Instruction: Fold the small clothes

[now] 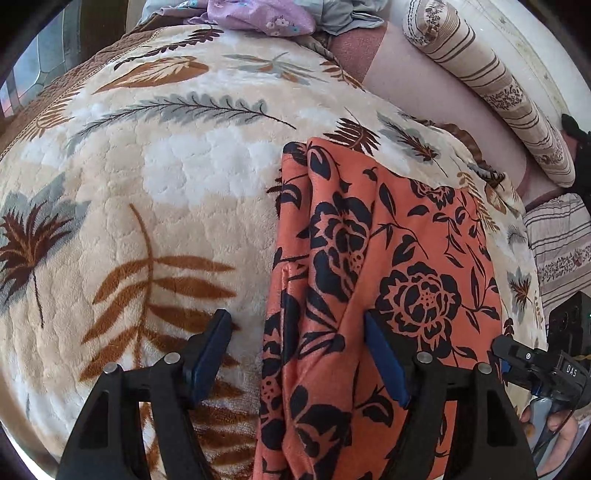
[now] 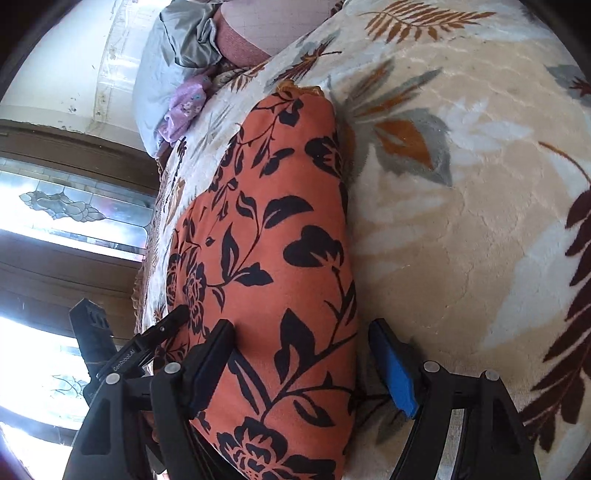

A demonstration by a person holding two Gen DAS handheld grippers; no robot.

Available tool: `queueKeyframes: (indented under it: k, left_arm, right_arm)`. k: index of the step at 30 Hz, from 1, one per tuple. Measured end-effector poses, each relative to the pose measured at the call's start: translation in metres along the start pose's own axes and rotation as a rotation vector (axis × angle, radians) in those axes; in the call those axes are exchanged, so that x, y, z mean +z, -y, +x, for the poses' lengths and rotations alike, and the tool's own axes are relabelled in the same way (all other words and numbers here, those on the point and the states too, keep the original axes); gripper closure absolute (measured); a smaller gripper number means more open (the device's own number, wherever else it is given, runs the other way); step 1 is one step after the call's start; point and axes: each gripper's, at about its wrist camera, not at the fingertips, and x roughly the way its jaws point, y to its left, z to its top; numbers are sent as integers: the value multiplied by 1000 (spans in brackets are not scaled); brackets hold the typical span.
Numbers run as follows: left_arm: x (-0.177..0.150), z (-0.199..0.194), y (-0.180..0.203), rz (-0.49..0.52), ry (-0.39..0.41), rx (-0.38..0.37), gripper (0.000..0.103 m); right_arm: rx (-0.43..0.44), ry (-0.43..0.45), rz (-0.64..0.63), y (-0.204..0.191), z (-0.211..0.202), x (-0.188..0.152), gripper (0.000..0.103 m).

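Already narrow, orange flowered garment [image 1: 373, 280] lay on blanket [image 1: 166, 184] of bed, long axis running away from both hand-held grippers. Left hand-held gripper [image 1: 299, 354] straddled near end's edge; right hand-held gripper [image 2: 303, 365] likewise; both gaped, nothing pinched.

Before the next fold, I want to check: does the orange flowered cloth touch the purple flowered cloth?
Apart. In the left wrist view, the orange flowered cloth lies near, the purple flowered cloth lies far, with bare blanket between.

— How did the left gripper [image 1: 297, 354] stand?
— Tilted downward, jaws wide apart, nothing pinched between its blue pads [image 1: 384, 363].
— And the right gripper [image 2: 301, 365]?
— The same: angled down, jaws spread, the pads clear. A fingertip [image 1: 526, 415] showed beneath its handle.
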Motion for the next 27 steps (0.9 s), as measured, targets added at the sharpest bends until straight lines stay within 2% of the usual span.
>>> queueKeyframes:
  k: [7, 13, 17, 18, 23, 27]
  left_arm:
    - [4, -6, 1, -9, 4, -9, 30]
    - [0, -34, 13, 30, 76, -44, 30]
    - [-4, -9, 11, 43, 5, 5, 29]
    - [-6, -2, 8, 31, -13, -4, 29]
    - [-6, -1, 5, 36, 3, -18, 28]
    - [-7, -1, 6, 48, 7, -19, 28]
  right_arm:
    - [-36, -4, -20, -7, 2, 1, 24]
    - [-42, -10, -26, -8, 4, 1, 24]
    - [-38, -10, -26, -8, 5, 1, 24]
    - [-34, -10, -26, -8, 4, 1, 24]
    - [-35, -15, -25, -8, 2, 3, 24]
    - [-7, 44, -31, -14, -9, 11, 24]
